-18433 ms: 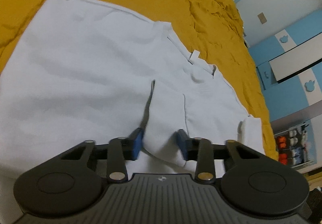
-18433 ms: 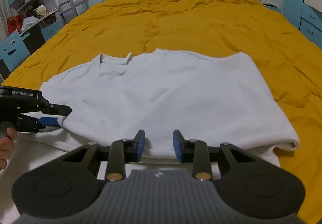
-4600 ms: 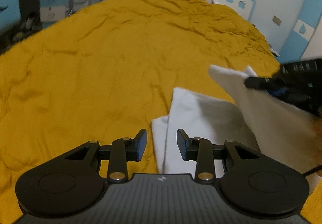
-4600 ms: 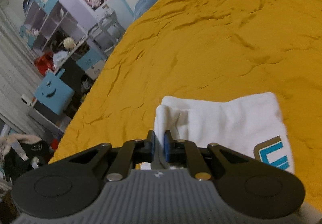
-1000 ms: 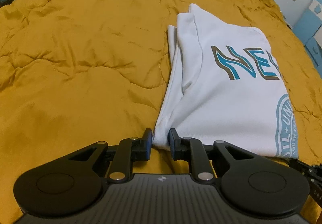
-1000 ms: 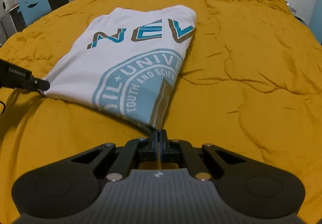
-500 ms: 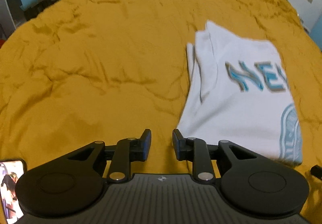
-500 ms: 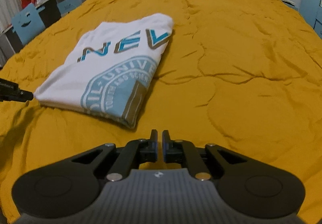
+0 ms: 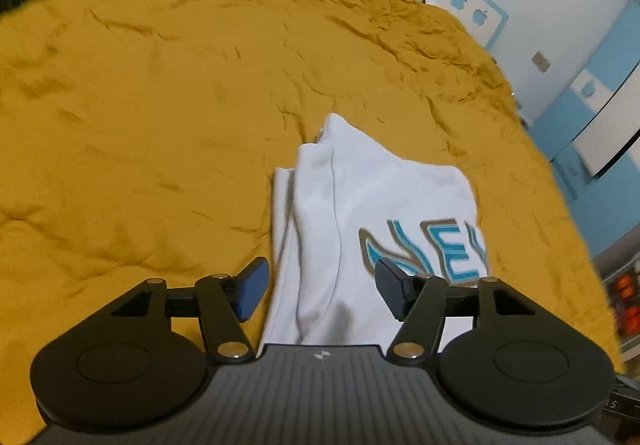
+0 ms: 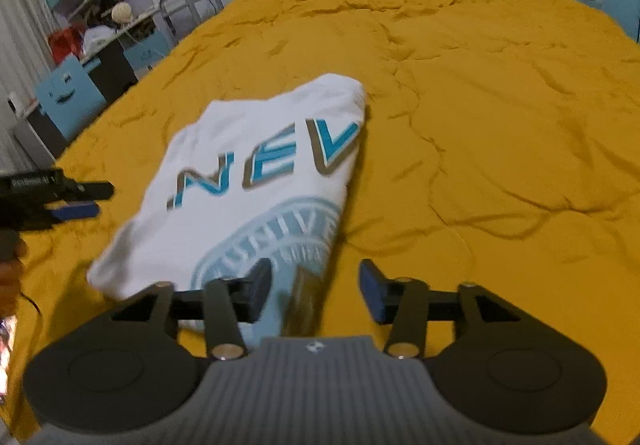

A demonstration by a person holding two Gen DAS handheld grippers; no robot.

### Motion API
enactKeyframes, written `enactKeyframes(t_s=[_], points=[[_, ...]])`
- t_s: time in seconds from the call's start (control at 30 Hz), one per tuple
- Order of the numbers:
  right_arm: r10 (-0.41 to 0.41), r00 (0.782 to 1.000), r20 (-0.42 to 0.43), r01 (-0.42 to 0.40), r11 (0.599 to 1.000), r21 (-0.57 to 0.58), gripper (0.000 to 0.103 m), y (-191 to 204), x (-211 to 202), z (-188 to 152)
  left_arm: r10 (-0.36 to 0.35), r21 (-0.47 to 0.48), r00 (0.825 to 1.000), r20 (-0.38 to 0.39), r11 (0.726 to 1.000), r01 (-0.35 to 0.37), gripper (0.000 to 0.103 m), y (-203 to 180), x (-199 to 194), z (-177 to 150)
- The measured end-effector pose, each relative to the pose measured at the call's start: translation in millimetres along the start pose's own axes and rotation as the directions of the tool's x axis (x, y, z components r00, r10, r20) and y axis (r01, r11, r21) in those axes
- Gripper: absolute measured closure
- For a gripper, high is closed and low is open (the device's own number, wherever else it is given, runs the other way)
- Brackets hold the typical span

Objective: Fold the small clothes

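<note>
A white T-shirt with blue and brown lettering lies folded into a rectangle on the mustard yellow bedspread. It also shows in the right wrist view, print side up. My left gripper is open and empty, with its fingers either side of the shirt's near left edge. My right gripper is open and empty above the shirt's near right corner. The left gripper also shows in the right wrist view, beside the shirt's left edge.
The bedspread is wrinkled and spreads wide around the shirt. A blue chair, a desk and shelves stand past the bed's left side. Blue and white cabinets stand at the right.
Both grippers have opened wide and moved forward over the folded shirt's near edge. The shirt lies flat where it was laid down.
</note>
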State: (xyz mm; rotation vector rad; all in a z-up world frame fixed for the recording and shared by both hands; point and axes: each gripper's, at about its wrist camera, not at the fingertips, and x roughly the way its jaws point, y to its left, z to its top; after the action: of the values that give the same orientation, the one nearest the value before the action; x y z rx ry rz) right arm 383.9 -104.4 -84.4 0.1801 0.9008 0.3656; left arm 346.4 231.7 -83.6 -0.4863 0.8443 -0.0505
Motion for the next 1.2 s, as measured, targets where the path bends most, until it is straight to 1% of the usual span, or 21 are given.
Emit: enactKeyframes(t_s=[0.03,0.1,0.2,0.27,0.33,0.47,0.53,0.63,0.73,0.77,0.8,0.83,0.87,0.9,0.93,0.97,1.0,1.1,1.2], points=[[0.016,1.000,0.001,-0.016,1.000,0.018,0.053,-3,6,6,-0.008,-0.016,1.000,-0.006,1.000,0.008,0.030,4,8,4],[0.038,0.999,-0.003,-0.038,0.997,0.062,0.049,-9,21,18,-0.023,-0.045,1.000,-0.021,0.999,0.022,0.029,14,26,11],[0.062,0.998,-0.015,-0.059,0.989,0.138,0.049,-22,47,36,-0.029,-0.093,0.998,-0.059,0.995,0.024,0.029,28,55,22],[0.077,0.997,-0.023,-0.072,0.979,0.191,0.049,-32,65,45,-0.021,-0.096,0.997,-0.074,0.995,0.014,0.029,31,71,27],[0.093,0.995,-0.028,-0.084,0.967,0.241,0.050,-42,80,51,-0.041,-0.095,0.997,-0.073,0.995,0.034,0.029,32,83,31],[0.144,0.989,-0.019,-0.131,0.941,0.312,0.050,-57,108,62,-0.057,-0.070,0.996,-0.065,0.996,0.052,0.030,30,97,38],[0.170,0.985,-0.013,-0.155,0.926,0.345,0.050,-64,121,67,-0.073,-0.065,0.995,-0.066,0.995,0.069,0.034,30,103,41],[0.210,0.978,0.000,-0.192,0.893,0.408,0.050,-76,140,73,-0.080,-0.042,0.995,-0.064,0.996,0.078,0.038,28,111,44],[0.242,0.970,0.011,-0.220,0.863,0.454,0.051,-84,157,79,-0.098,-0.047,0.993,-0.062,0.994,0.095,0.044,29,116,48],[0.253,0.967,0.015,-0.230,0.854,0.467,0.054,-86,163,81,-0.100,-0.053,0.993,-0.062,0.994,0.097,0.046,29,118,49],[0.259,0.966,0.018,-0.236,0.848,0.474,0.060,-87,167,83,-0.102,-0.056,0.993,-0.061,0.994,0.099,0.051,29,118,49],[0.260,0.965,0.018,-0.237,0.845,0.479,0.062,-87,172,85,-0.106,-0.056,0.993,-0.058,0.993,0.103,0.058,28,118,49],[0.261,0.965,0.015,-0.236,0.844,0.482,0.072,-87,175,88,-0.112,-0.056,0.992,-0.055,0.993,0.109,0.062,27,117,48],[0.264,0.964,0.012,-0.237,0.844,0.481,0.077,-86,177,90,-0.113,-0.055,0.992,-0.053,0.992,0.110,0.066,27,114,48],[0.263,0.965,0.010,-0.236,0.849,0.473,0.080,-84,177,91,-0.105,-0.047,0.993,-0.045,0.994,0.103,0.071,24,112,48],[0.258,0.966,0.008,-0.233,0.857,0.459,0.085,-81,175,93,-0.096,-0.033,0.995,-0.035,0.995,0.095,0.073,22,109,47],[0.252,0.968,0.010,-0.231,0.868,0.441,0.089,-78,173,95,-0.088,-0.021,0.996,-0.025,0.996,0.088,0.077,19,107,48],[0.236,0.971,0.035,-0.231,0.889,0.396,0.093,-68,160,100,-0.081,-0.001,0.997,0.019,0.997,0.081,0.082,11,92,46],[0.227,0.971,0.070,-0.237,0.910,0.339,0.095,-53,138,106,-0.074,0.040,0.995,0.071,0.997,0.071,0.084,-2,69,43]])
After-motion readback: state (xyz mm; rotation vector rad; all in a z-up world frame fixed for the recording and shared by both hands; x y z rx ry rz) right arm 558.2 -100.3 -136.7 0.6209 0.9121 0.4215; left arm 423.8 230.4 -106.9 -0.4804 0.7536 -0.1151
